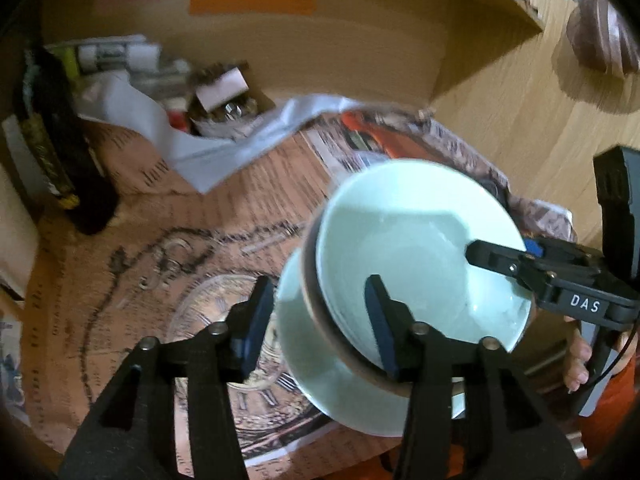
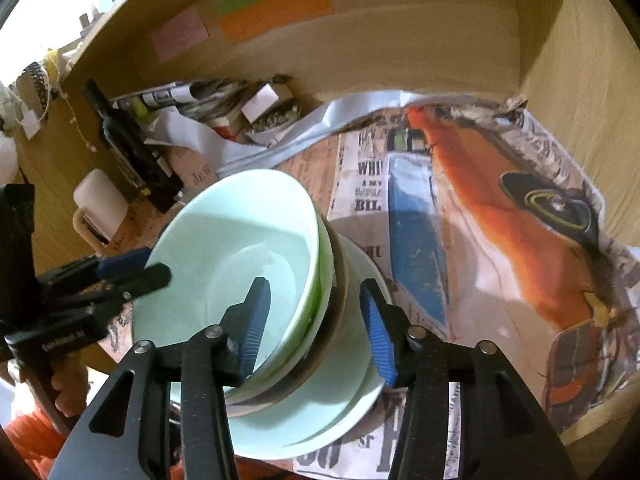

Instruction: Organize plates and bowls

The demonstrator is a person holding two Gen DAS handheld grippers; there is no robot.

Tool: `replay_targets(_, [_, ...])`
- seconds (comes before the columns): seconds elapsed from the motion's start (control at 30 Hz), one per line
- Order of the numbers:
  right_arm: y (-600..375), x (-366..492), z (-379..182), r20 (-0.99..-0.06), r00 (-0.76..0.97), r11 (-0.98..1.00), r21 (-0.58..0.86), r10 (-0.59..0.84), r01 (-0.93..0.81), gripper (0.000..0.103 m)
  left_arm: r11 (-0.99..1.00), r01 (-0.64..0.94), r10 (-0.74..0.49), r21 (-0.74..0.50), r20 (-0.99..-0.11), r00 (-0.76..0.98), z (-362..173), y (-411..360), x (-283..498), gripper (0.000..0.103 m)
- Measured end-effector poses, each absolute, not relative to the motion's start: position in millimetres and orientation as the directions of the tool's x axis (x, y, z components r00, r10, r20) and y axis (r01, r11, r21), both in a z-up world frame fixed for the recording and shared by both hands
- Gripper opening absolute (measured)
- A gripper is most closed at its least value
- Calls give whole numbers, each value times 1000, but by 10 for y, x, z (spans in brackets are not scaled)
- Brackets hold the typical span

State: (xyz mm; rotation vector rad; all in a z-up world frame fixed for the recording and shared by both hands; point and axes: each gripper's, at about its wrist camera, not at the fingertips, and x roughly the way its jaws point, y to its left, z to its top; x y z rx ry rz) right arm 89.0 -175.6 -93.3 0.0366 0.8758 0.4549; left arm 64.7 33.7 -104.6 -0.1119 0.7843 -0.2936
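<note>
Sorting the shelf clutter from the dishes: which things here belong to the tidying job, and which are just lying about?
Job: pale green bowl, brown bowl beneath it, pale green plate at the bottom.

Lying about: dark bottle, crumpled papers, small cardboard box, white mug.

Stacked bowls (image 2: 240, 248) fill the middle; bottle (image 2: 132, 152) and clutter (image 2: 240, 112) block the back-left, newspaper (image 2: 500, 220) right lies free.

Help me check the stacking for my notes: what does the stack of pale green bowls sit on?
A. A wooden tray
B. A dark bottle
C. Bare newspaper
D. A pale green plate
D: in the right wrist view the stack of bowls rests on a wide pale green plate, whose rim shows all around its base, and the plate lies on the printed paper.
</note>
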Motion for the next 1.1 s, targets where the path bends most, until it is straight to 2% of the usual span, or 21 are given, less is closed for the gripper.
replay_targets(0.13, [-1803,736,-711,-673,623,906,183,398,-381,45,963,202,-270,-180,-599,754,-816,446,474,54])
replay_targets(0.23, [-1831,566,-516,-605,680,902,176,416,-395,55,965,198,-260,-172,-518,815,-608,500,288,59])
replay_targets(0.3, [-1835,407,-369,-546,724,900,153,421,-408,55,967,196,-252,-165,-469,846,-489,519,167,61])
replay_targets(0.43, [-1815,151,-189,-459,771,892,132,441,-432,70,972,184,-225,-143,-376,899,-310,503,-54,72])
replay_targets(0.6, [-1806,-111,-73,-375,808,887,110,455,-449,80,976,180,-208,-121,-290,934,-187,462,-319,87])
replay_targets(0.77, [-1867,-257,-30,-327,825,886,122,461,-447,86,981,168,-186,-96,-233,954,-140,404,-553,97])
replay_targets(0.93, [-1898,-381,-1,-291,838,886,117,462,-448,99,988,137,-147,-65,-190,971,-127,334,-737,100])
replay_targets(1.1, [-1868,-459,7,-268,845,886,94,462,-454,102,989,136,-145,-59,-181,973,-127,304,-801,100])
